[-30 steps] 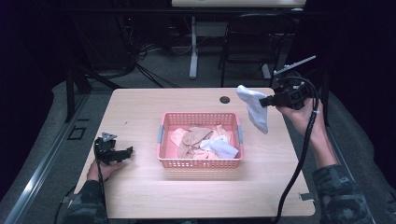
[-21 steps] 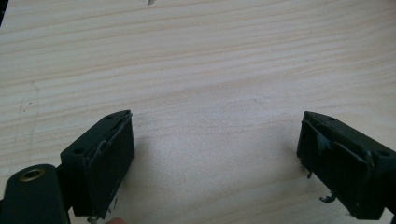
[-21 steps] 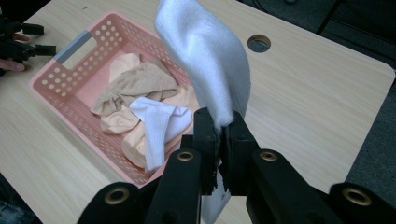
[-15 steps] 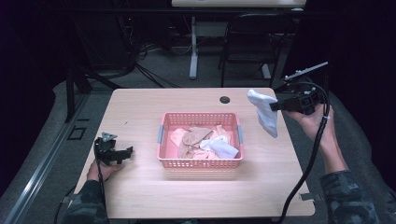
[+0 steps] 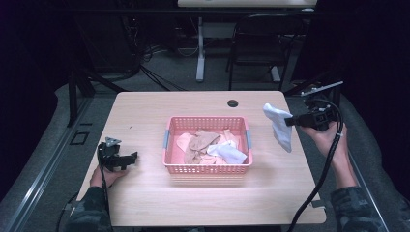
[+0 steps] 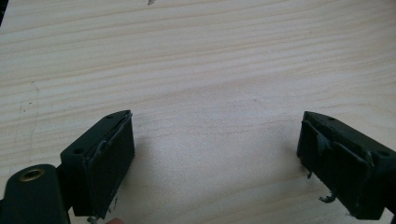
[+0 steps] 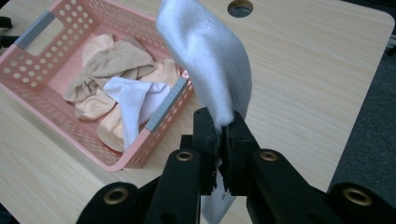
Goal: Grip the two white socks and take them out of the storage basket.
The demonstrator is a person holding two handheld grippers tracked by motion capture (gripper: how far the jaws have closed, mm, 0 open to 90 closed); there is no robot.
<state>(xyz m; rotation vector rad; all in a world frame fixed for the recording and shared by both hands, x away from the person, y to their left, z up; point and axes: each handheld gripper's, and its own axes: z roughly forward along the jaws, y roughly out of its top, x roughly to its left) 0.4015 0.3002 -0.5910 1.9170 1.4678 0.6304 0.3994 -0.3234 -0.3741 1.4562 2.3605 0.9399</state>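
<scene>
A white sock [image 5: 279, 124] [image 7: 210, 60] hangs in the air to the right of the pink basket [image 5: 169, 137] [image 7: 88, 137], over the table's right side. My right gripper [image 5: 289, 121] [image 7: 223, 135] is shut on the sock near its middle. Inside the basket lie several beige socks [image 5: 200, 141] [image 7: 112, 63] and another white sock [image 5: 228, 152] [image 7: 133, 98]. My left gripper [image 5: 131, 157] [image 6: 215, 158] rests low at the table's front left, jaws wide apart with only bare wood between them.
The wooden table [image 5: 145, 111] has a round cable hole [image 5: 233, 103] [image 7: 240, 7] behind the basket. A black cable [image 5: 319, 181] trails from the right gripper down past the table's right edge. Chairs and stand legs [image 5: 200, 53] stand on the floor beyond.
My right gripper has carried the white sock further right and slightly down, away from the basket. The left gripper has stayed put.
</scene>
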